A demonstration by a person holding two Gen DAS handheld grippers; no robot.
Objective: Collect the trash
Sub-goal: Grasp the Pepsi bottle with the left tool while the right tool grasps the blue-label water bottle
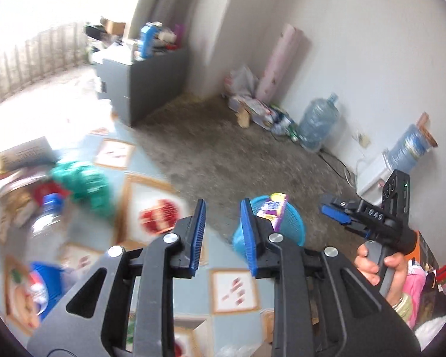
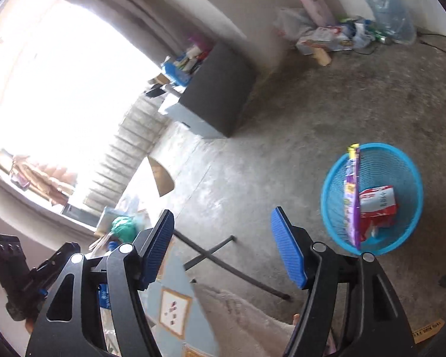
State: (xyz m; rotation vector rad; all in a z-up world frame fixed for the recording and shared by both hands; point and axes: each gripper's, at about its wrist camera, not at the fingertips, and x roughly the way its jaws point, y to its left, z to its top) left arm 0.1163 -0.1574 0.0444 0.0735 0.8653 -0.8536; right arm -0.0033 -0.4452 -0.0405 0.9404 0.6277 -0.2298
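Both claws (image 1: 223,232) (image 2: 223,247) apart, empty

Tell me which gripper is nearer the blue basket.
Right, as far as I can judge. The right gripper hangs beside the blue basket; the left gripper is over the table, basket beyond it.

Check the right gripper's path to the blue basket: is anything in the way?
Nothing visible blocks it. The right gripper is open and empty, with bare floor between it and the blue basket, which already holds a purple wrapper and a red packet.
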